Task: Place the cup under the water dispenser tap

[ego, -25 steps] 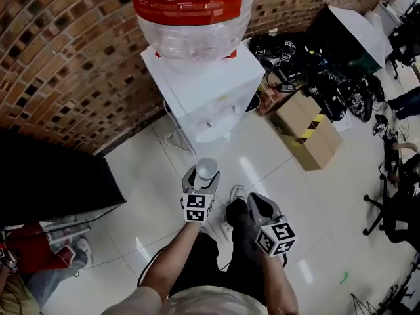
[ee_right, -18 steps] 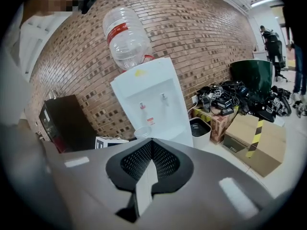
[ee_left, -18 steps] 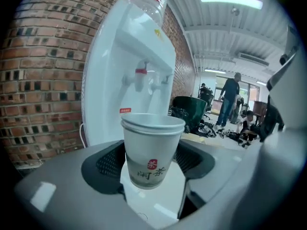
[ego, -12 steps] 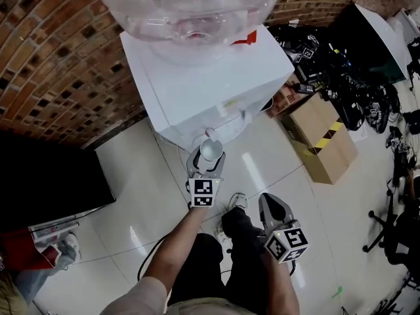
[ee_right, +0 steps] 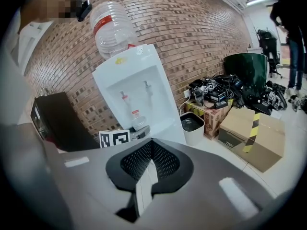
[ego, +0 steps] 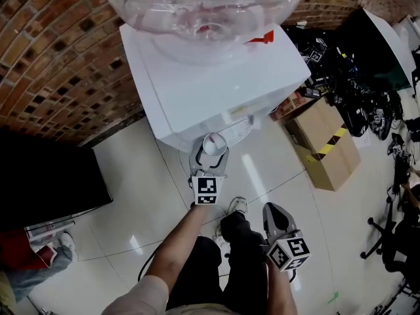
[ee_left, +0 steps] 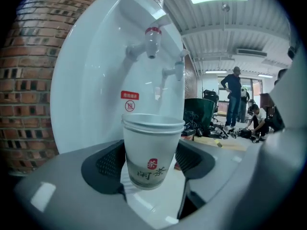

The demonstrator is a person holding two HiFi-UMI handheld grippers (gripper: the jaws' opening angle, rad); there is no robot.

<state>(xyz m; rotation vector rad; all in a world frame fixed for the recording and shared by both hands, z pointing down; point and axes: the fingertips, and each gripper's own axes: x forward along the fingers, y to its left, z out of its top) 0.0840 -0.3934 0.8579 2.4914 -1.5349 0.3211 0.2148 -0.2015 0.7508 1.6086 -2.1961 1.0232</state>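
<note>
The left gripper (ee_left: 152,169) clamps an upright white paper cup (ee_left: 152,145), double-rimmed, with a red seal and dark characters. It is close before the white plastic water dispenser's (ee_left: 96,80) front, lower than its red-capped tap (ee_left: 151,35). The right gripper (ee_right: 150,150) has its jaws together, empty.

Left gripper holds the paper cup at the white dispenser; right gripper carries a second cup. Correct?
No. The left gripper does hold the paper cup at the white dispenser, but the right gripper carries nothing: the right gripper view shows its jaws closed together and empty.
</note>
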